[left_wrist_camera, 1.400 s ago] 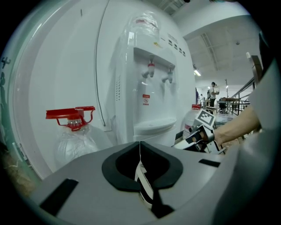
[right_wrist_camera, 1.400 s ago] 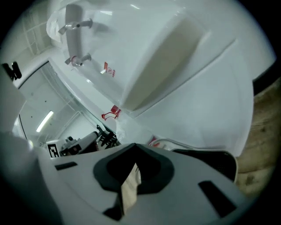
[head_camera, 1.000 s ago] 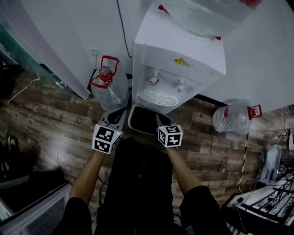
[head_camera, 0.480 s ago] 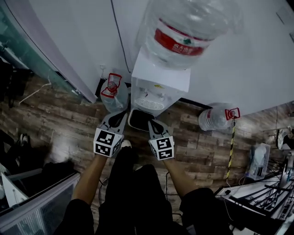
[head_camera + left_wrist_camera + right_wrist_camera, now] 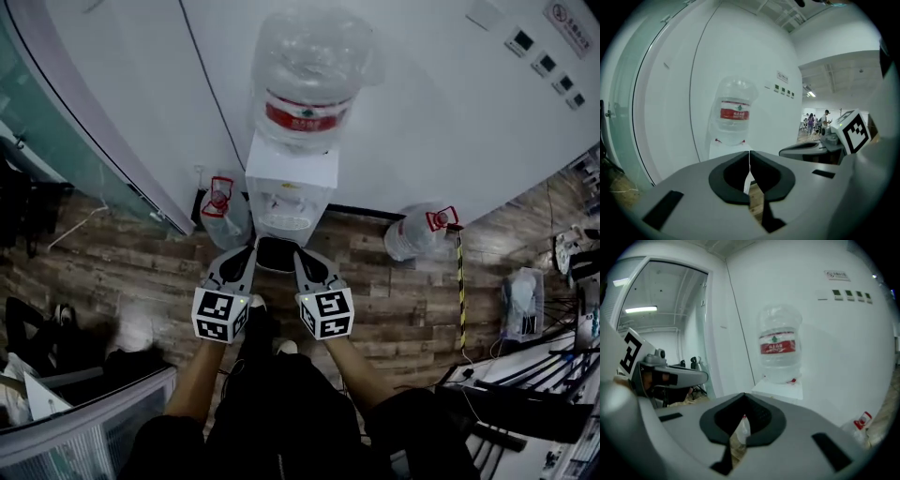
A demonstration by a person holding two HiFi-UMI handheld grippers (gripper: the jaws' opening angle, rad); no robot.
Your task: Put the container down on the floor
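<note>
- The wooden floor (image 5: 394, 291) is carrying a white water dispenser (image 5: 281, 192) at 12 o'clock from both tongs.
- A large water bottle (image 5: 309, 75) is sitting upside down on the dispenser.
- The first empty jug (image 5: 221, 208) is resting on the floor at the dispenser's 9 o'clock, the second empty jug (image 5: 412, 236) at its 3 o'clock.
- The left tongs (image 5: 249, 251) and right tongs (image 5: 300, 255) are hovering side by side, each with its jaws pressed together on nothing.

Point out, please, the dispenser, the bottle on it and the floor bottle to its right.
Dispenser (image 5: 289, 173): head view, white top.
Top bottle (image 5: 302, 114): head view, red label.
Right floor bottle (image 5: 411, 240): head view, clear body.
</note>
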